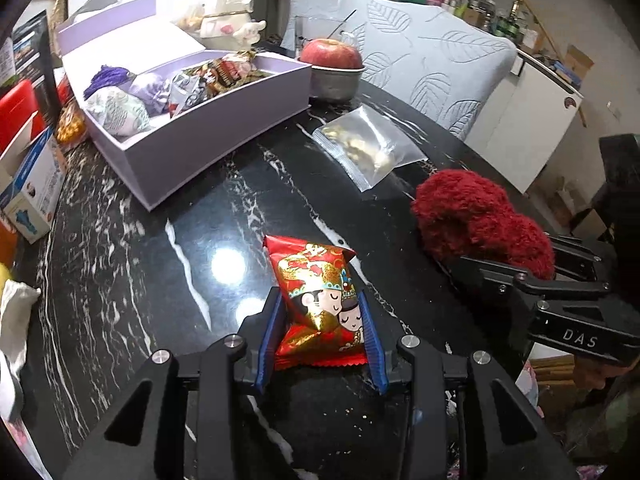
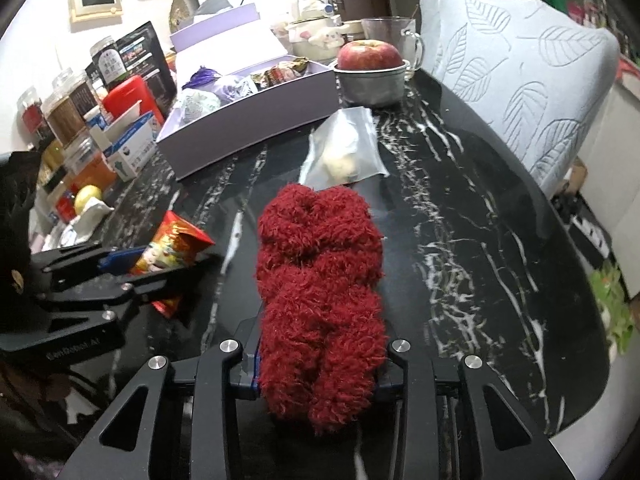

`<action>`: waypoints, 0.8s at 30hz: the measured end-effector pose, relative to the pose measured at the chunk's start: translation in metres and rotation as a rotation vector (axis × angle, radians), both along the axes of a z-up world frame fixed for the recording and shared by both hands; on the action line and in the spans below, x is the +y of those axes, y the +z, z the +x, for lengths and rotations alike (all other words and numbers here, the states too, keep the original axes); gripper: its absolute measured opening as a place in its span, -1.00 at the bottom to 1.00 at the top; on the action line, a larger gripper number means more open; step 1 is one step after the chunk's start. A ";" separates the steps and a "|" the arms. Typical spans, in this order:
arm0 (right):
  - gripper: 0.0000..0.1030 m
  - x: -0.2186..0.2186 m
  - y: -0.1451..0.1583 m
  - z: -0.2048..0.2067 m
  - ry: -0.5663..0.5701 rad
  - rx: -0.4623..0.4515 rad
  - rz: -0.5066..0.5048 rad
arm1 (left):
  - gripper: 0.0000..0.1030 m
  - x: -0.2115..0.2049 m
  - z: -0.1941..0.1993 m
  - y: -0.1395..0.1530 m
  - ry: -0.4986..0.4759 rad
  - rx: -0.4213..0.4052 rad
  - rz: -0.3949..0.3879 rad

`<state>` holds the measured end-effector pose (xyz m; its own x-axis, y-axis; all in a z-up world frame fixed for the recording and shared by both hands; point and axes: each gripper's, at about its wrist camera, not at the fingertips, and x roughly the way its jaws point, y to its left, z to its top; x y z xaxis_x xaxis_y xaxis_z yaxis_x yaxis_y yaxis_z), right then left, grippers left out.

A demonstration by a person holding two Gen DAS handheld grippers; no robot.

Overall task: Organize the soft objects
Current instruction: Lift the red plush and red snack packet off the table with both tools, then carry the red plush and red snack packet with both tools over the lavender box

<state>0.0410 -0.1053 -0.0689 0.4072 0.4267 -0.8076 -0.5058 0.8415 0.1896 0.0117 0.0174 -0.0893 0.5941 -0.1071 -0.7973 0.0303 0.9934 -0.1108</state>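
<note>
On the black marble tabletop, white-veined and glossy, two handheld grippers work side by side.

Left gripper: blue-padded fingers pressed against both sides of a red foil snack packet printed with a cartoon couple. The packet is pinched at its lower half; its top sticks out forward past the fingertips. From the right wrist view the same packet sits tilted in the jaws, with its lower corner near the tabletop; contact there cannot be told.

Right gripper: jaws pinching a dark red fuzzy knit bundle, likely a folded sock or scarf. The pads are mostly buried in the pile. The bundle extends forward along the table and appears to rest on it. In the left wrist view the bundle lies to the right of the packet, well apart.

Lavender box, lid open, stands at the far left of the table. Inside: a purple tassel, pale fabric pouches, and wrapped sweets.

Clear zip bag with pale contents lies flat between the box and the red bundle, touching neither. Just behind it, an apple sits on a small metal bowl. Behind the table, a chair with a leaf-patterned cover.
</note>
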 end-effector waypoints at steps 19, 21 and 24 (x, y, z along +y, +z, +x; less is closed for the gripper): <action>-0.32 0.074 0.043 0.041 0.118 -0.054 0.084 | -0.28 0.058 0.036 0.049 0.041 -0.096 0.007; -0.32 0.082 0.052 0.046 0.138 -0.078 0.097 | -0.28 0.064 0.040 0.060 0.057 -0.125 0.013; -0.32 0.091 0.065 0.051 0.169 -0.109 0.114 | -0.28 0.074 0.043 0.079 0.081 -0.168 0.029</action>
<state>0.0925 -0.0147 -0.0036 0.4042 0.5824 -0.7053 -0.6605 0.7193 0.2155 0.0552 0.0914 -0.0106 0.7247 -0.0320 -0.6883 -0.0346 0.9960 -0.0827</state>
